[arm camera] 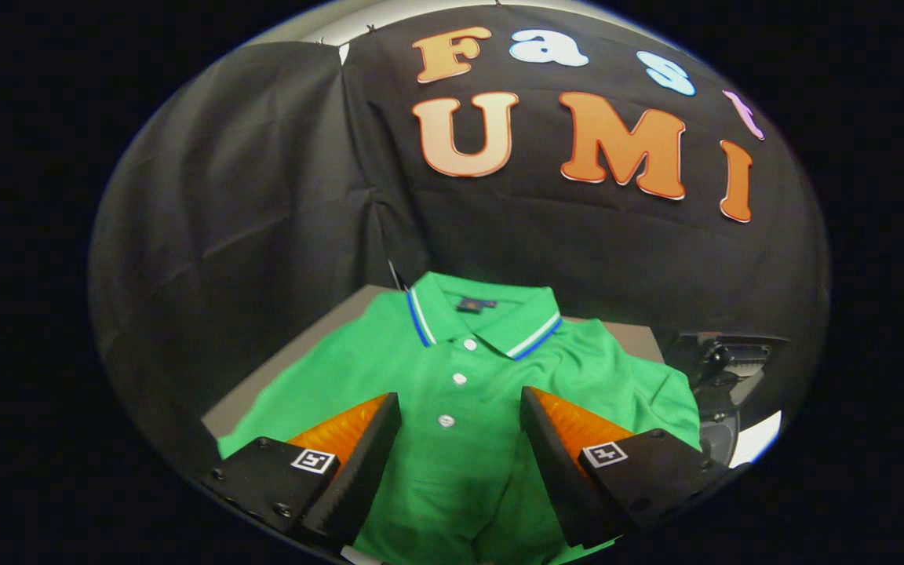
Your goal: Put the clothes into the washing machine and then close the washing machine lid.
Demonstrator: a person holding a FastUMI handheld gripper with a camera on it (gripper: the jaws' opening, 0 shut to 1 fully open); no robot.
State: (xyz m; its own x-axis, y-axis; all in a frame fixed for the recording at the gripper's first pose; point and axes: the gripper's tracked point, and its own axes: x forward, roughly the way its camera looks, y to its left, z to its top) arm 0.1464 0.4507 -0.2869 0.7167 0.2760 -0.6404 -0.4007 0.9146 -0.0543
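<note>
- Black cloth (264,196) is hung as the booth's wall behind a grey table (318,326).
- A green polo shirt (460,392) is laid flat on the table, front up, with its collar (483,318) toward the wall; the collar is edged in white and blue, and three white buttons are seen down the placket.
- The gripper (460,408) is held wide open above the shirt's chest, nothing being gripped; the placket is seen between the fingers.
- A dark machine part (727,369) is seen beside the table's right end.
</note>
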